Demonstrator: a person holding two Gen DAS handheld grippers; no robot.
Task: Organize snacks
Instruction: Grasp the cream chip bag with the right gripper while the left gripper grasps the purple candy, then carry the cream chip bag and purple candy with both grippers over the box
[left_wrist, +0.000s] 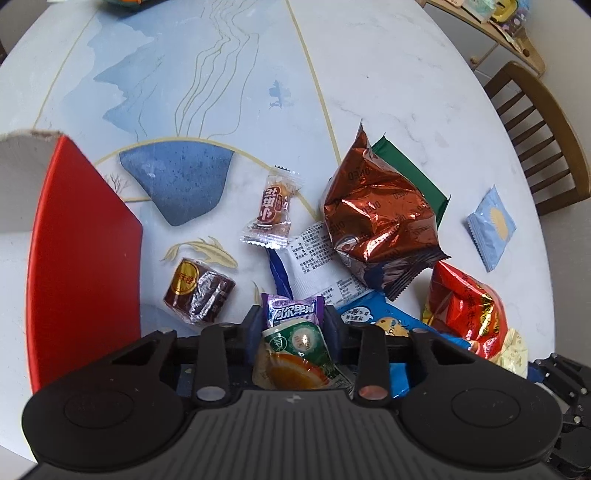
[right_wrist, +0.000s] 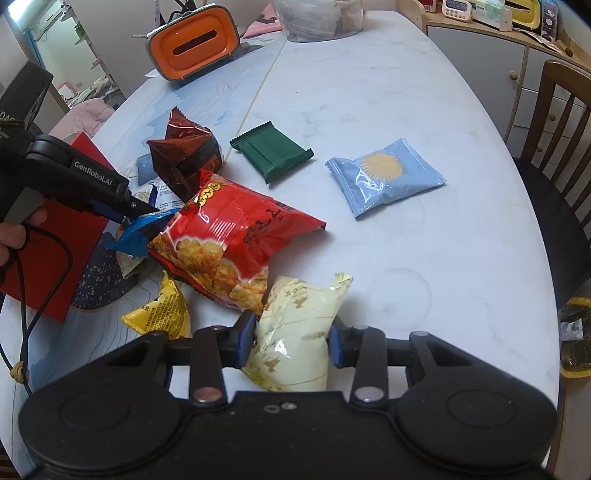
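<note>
My left gripper (left_wrist: 293, 319) is shut on a green-and-orange snack pouch (left_wrist: 295, 354), just above a purple candy packet (left_wrist: 291, 310). It also shows in the right wrist view (right_wrist: 144, 216), low over a blue packet (right_wrist: 142, 232). My right gripper (right_wrist: 291, 338) has its blue pads on both sides of a cream snack bag (right_wrist: 295, 332) that lies on the table; I cannot tell if it squeezes it. A red chip bag (right_wrist: 236, 236), copper foil bag (left_wrist: 376, 221), green bar (right_wrist: 273, 155), light blue sun packet (right_wrist: 384, 181) and a red box (left_wrist: 81, 258) lie around.
A brown cake packet (left_wrist: 199, 291), a clear candy wrapper (left_wrist: 271, 210) and a yellow packet (right_wrist: 160, 308) lie on the marble table (right_wrist: 406, 92). An orange tissue box (right_wrist: 195, 42) stands far back. A wooden chair (right_wrist: 565, 147) is at the right edge.
</note>
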